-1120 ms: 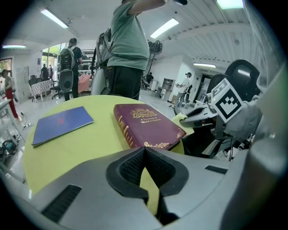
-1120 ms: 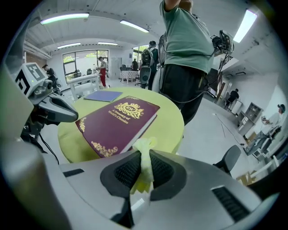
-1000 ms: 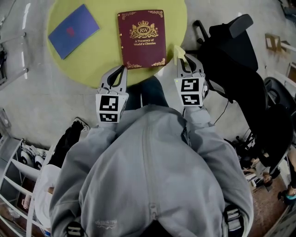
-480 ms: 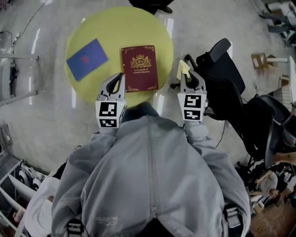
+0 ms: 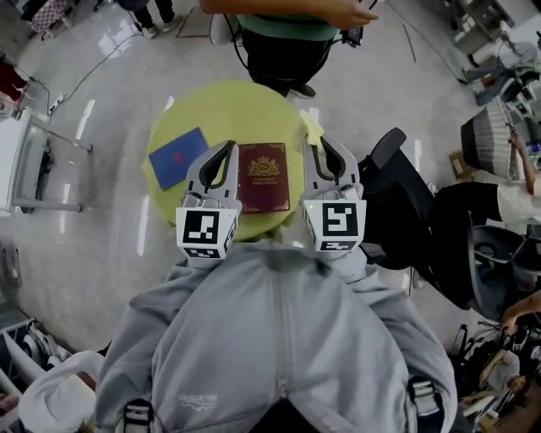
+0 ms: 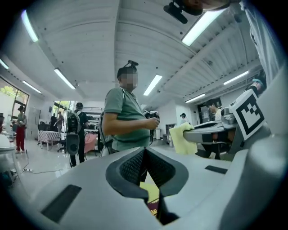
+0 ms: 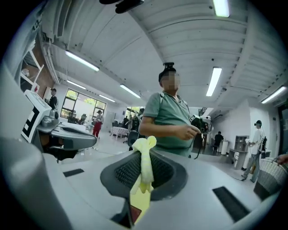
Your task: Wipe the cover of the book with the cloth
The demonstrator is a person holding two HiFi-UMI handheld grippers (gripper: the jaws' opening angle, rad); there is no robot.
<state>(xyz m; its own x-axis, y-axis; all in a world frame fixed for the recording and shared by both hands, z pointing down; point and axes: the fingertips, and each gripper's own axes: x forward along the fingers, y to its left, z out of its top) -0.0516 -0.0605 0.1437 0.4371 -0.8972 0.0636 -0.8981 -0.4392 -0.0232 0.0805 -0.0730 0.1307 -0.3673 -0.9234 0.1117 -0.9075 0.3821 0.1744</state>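
On the round yellow table [image 5: 228, 110], a blue booklet [image 5: 177, 157] lies at the left, apart from the maroon book [image 5: 264, 176], which lies flat near the table's near edge with its gold crest facing up. The left gripper [image 5: 230, 149] is raised just left of the book, its jaws pressed together at the tips with nothing between them. The right gripper [image 5: 314, 145] is raised just right of the book, its jaws clamped on a pale yellow cloth [image 7: 144, 166] that sticks out past the tips and hangs down between the pads. A person in a green shirt [image 5: 283, 25] stands beyond the table, and a black chair [image 5: 397, 194] stands at the right.
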